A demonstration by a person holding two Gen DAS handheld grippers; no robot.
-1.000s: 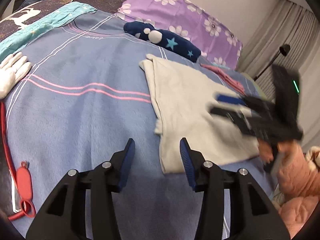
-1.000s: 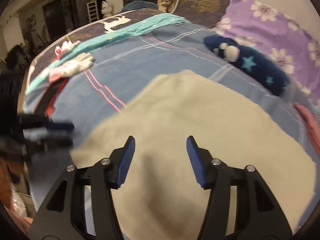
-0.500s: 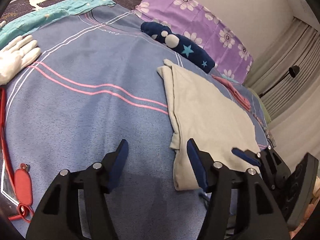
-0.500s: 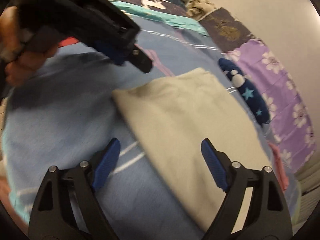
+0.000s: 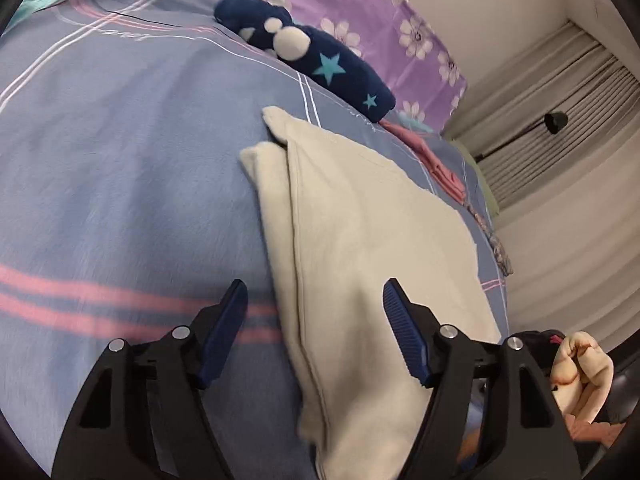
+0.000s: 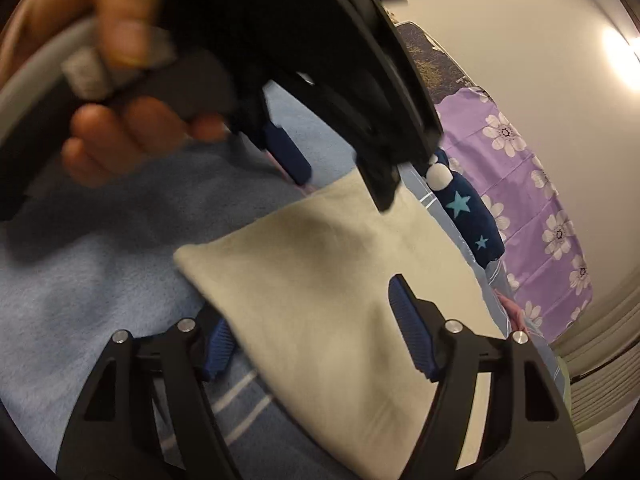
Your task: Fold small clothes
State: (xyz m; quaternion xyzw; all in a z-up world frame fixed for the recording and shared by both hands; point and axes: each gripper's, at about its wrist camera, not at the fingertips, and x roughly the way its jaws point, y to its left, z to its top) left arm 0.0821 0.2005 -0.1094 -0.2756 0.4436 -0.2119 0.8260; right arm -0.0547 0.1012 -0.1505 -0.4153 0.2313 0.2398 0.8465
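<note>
While a cream garment point(image 5: 360, 216) lies partly folded on the blue bedspread point(image 5: 120, 184), its long axis running away toward the purple floral pillow point(image 5: 360, 4), both grippers sit over its near end. The left gripper point(image 5: 314, 300) is opening astride the left folded edge, pads clear of the cloth. The right gripper point(image 6: 312, 320) is closing with the near corner between its fingers, though contact is unclear; no containers appear.

Blue bedspread point(image 5: 120, 200) — star-patterned navy plush point(image 5: 332, 68); purple floral pillow point(image 5: 360, 12)
</note>
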